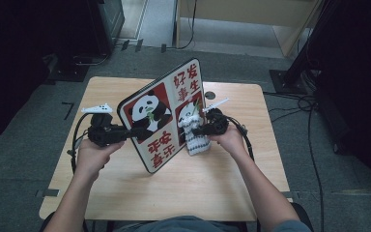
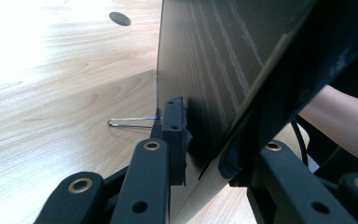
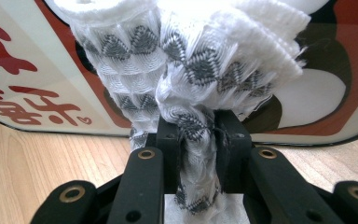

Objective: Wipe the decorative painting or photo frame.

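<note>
At the centre of the high view, a panda board [image 1: 162,113] is held tilted on its lower edge on the table [image 1: 125,193]. Its left edge is clamped by the left gripper [image 1: 134,131]; being stiff, flat and glossy, it is best taken at the rim. Against its printed face a soft, light patterned cloth [image 3: 191,70] is pinched in a bunch by the right gripper [image 3: 196,135].

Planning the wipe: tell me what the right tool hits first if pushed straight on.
The right tool, shut on the cloth, points at the panda board. The cloth would likely press against its printed face first; the gap between them is unclear.
</note>
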A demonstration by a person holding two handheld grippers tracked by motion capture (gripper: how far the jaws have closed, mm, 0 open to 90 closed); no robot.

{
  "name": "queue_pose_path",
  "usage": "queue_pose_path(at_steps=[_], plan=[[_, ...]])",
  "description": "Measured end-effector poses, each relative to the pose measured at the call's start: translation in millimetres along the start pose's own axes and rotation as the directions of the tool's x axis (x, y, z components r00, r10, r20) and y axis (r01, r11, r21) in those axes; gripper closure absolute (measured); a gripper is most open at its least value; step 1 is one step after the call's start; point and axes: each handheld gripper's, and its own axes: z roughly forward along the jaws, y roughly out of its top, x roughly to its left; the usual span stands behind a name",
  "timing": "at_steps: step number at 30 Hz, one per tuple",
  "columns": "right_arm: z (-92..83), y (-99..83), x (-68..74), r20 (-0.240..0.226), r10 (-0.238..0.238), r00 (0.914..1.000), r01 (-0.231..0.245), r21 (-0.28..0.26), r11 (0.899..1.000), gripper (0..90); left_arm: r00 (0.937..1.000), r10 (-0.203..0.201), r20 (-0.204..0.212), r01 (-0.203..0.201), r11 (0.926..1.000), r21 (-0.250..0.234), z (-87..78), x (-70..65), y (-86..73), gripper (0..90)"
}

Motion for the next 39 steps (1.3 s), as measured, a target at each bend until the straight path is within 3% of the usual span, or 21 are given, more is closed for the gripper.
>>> queue_pose_path(at_steps=[14, 23, 28, 32, 39], plan=[[-3.1, 1.9, 0.4, 0.002, 0.001, 1.0000, -0.001, 0.010, 1.000, 75.8, 1.0000, -0.002, -0.008, 0.002, 1.0000, -0.001, -0.1, -0.1, -0.1, 74.8], [-15.8, 7.1, 1.1, 0.000, -0.004, 1.0000, 0.004, -0.033, 0.999, 76.4, 1.0000, -0.004, -0.009, 0.004, 1.0000, -0.003, -0.2, 0.2, -0.1, 74.5], [-22.2, 13.0, 6.9, -0.002, -0.014, 0.9999, 0.014, -0.040, 0.999, 76.4, 0.9999, -0.006, -0.010, 0.006, 1.0000, -0.004, -0.3, 0.5, -0.1, 74.0], [-27.6, 17.4, 11.0, -0.009, -0.031, 0.9995, 0.030, -0.055, 0.998, 76.3, 0.9989, -0.001, -0.047, 0.000, 0.9999, -0.014, -0.9, -2.5, 0.1, 72.2], [-33.4, 23.1, 19.1, 0.002, -0.056, 0.9984, 0.056, -0.052, 0.997, 76.4, 0.9994, -0.003, -0.035, 0.003, 0.9999, -0.013, -1.9, -0.6, 0.5, 74.5]])
